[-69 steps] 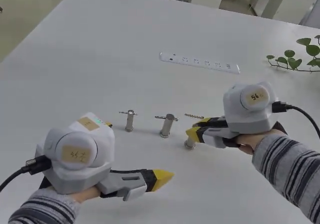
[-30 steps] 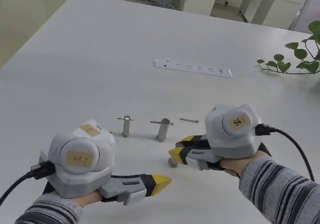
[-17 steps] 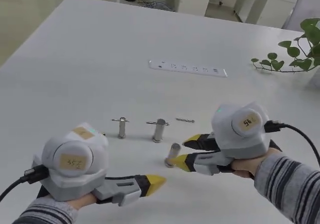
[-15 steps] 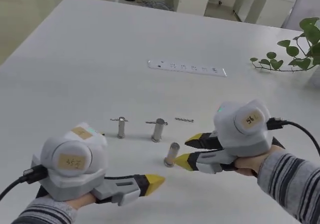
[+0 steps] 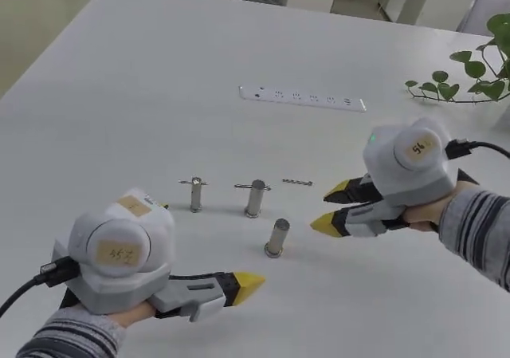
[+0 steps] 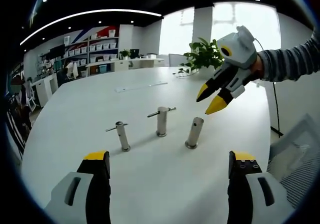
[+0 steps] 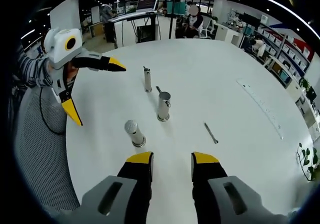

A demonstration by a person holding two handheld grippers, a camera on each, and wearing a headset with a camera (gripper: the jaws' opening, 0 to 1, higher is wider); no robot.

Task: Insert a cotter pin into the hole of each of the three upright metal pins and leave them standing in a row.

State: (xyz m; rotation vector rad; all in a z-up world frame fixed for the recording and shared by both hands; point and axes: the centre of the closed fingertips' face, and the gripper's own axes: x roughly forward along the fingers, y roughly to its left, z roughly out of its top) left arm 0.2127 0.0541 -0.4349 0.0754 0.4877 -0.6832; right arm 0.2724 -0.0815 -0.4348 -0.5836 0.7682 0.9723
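Note:
Three upright metal pins stand on the white table. The left pin and the middle pin each carry a cotter pin through the top. A third pin stands bare, nearer to me and out of line. A loose cotter pin lies flat behind it. My right gripper is open and empty, to the right of the bare pin. My left gripper is wide open and empty, short of the pins.
A white power strip lies at the back of the table. A green plant trails over the far right. A cable runs from each gripper.
My right gripper was shut on the third pin, set it down nearer to me, opened, and drew back to the right. The left gripper has barely moved.

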